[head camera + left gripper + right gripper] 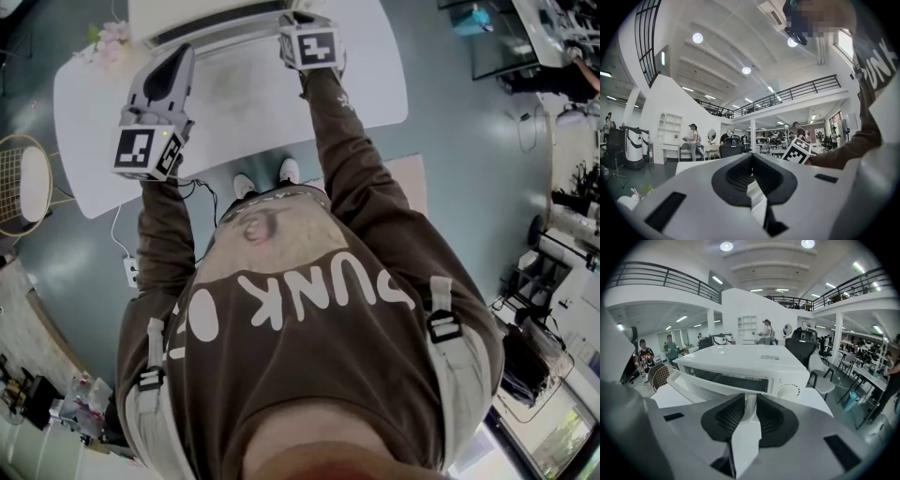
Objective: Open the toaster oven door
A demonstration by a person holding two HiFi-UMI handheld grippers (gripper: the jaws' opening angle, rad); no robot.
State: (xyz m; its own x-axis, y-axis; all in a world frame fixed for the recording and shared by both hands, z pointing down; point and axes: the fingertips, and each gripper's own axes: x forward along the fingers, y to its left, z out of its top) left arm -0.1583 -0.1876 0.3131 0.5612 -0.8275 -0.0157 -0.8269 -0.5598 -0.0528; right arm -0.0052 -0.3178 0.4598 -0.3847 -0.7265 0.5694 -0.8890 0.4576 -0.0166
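A white toaster oven (740, 359) stands at the table's far edge, also in the head view (211, 23). Its door (701, 387) is tilted out from the top, and a dark gap shows behind it. My right gripper (749, 404) is shut on the door handle (750, 401), a white bar held between the dark pads. From above, only that gripper's marker cube (310, 47) shows at the oven's front. My left gripper (178, 54) hangs over the table's left side, away from the oven. It is shut and holds nothing, as the left gripper view (751, 157) also shows.
A round knob (788, 391) sits on the oven's right front. The white table (361, 84) carries pale flowers (106, 39) at its far left corner. A wicker chair (23, 183) stands left of it, and a power strip (131, 272) with a cord lies on the floor.
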